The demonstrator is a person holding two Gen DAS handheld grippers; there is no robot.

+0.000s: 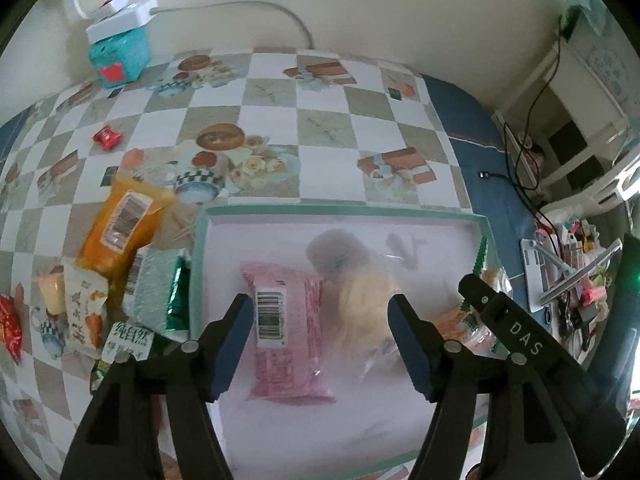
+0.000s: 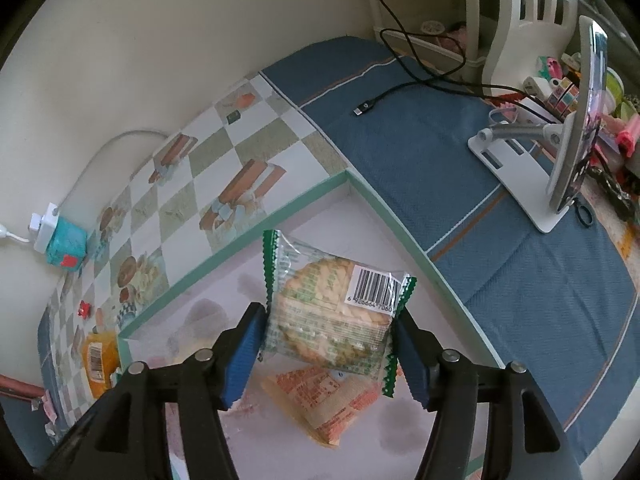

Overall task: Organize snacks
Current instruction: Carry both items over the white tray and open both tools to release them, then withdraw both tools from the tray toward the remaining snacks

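Note:
A shallow box with a green rim (image 1: 332, 211) and pale floor lies on the table. In it lie a pink snack pack (image 1: 288, 328) and a yellowish pack (image 1: 366, 308). My left gripper (image 1: 320, 344) is open and empty above the pink pack. My right gripper (image 2: 328, 356) is shut on a clear cracker pack with green edges (image 2: 332, 312), held over the box (image 2: 256, 236) above an orange-printed pack (image 2: 324, 400). The right gripper also shows in the left wrist view (image 1: 504, 320). Loose snacks lie left of the box: an orange pack (image 1: 120, 228), a teal pack (image 1: 154, 288) and a carrot-print pack (image 1: 84, 308).
A small red candy (image 1: 106, 138) lies on the checkered cloth. A teal box with a white power plug (image 1: 118, 46) stands by the wall. A tablet stand (image 2: 532, 164), a black cable (image 2: 400, 92) and desk clutter (image 1: 576, 280) sit on the blue cloth at right.

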